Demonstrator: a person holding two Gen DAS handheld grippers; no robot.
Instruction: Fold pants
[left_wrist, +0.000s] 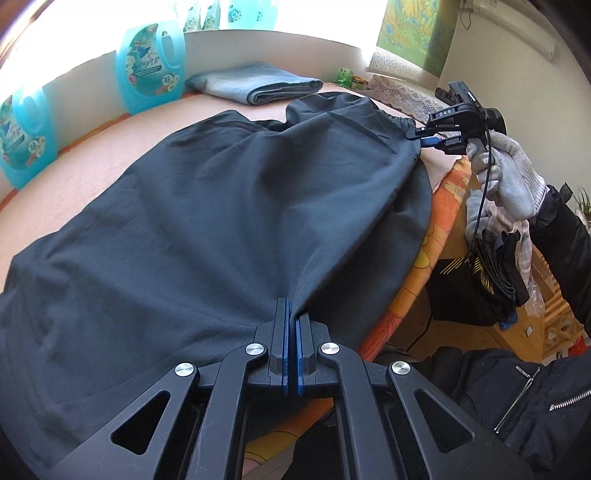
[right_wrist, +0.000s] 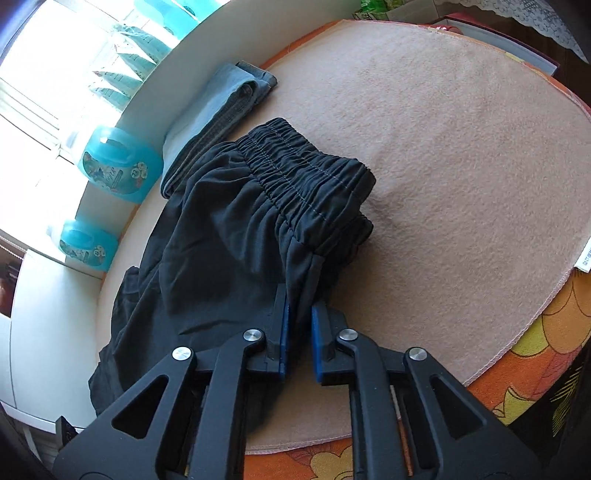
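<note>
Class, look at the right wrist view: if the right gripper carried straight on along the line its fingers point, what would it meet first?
Most likely the black pants. The right gripper has its jaws apart at the near edge of the fabric, just below the elastic waistband. Depth is unclear, so whether the pads already touch the cloth cannot be told.

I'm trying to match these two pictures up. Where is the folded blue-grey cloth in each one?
Left wrist view: folded blue-grey cloth lies top centre, beyond the black pants.
Right wrist view: the cloth is upper left, by the pants' elastic waistband.
Shared landmark: the turquoise detergent bottle against the white ledge.
</note>
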